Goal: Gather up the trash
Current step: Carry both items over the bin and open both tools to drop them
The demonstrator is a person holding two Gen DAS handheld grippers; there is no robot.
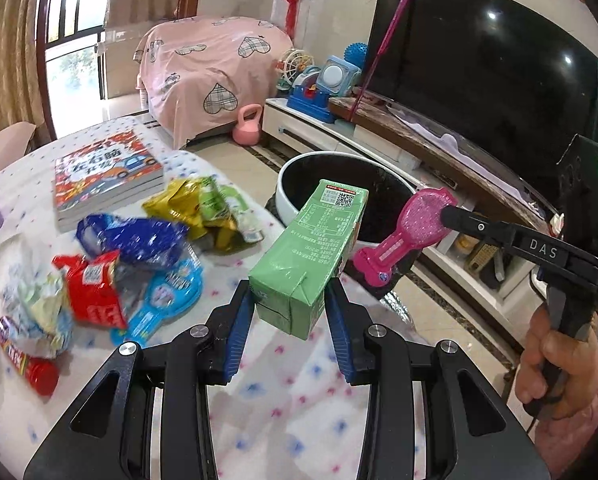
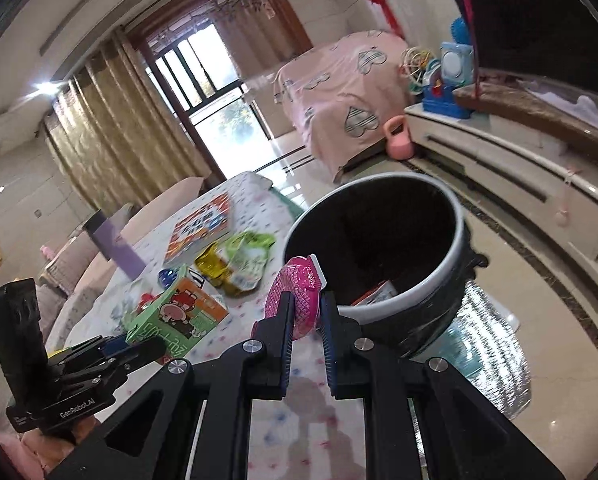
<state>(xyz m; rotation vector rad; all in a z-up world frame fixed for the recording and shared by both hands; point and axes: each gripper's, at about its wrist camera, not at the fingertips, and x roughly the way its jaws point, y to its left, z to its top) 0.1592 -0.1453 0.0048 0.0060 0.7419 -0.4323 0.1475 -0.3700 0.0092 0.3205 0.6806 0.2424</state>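
Both grippers tilted downward, left gripper clamping green carton

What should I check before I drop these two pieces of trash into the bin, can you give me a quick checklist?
1. Left tongs gripping the green drink carton: ok, the pads clamp its lower end.
2. Right tongs gripping the pink glittery package: ok.
3. Trash bin open and lined: ok, the mouth is uncovered and a black liner shows.
4. Room in the bin: ok, only a little trash lies at the bottom.
5. Both items above the bin mouth: not ok, they hang beside the near rim.
6. Wrappers left on the table: not ok, several remain.
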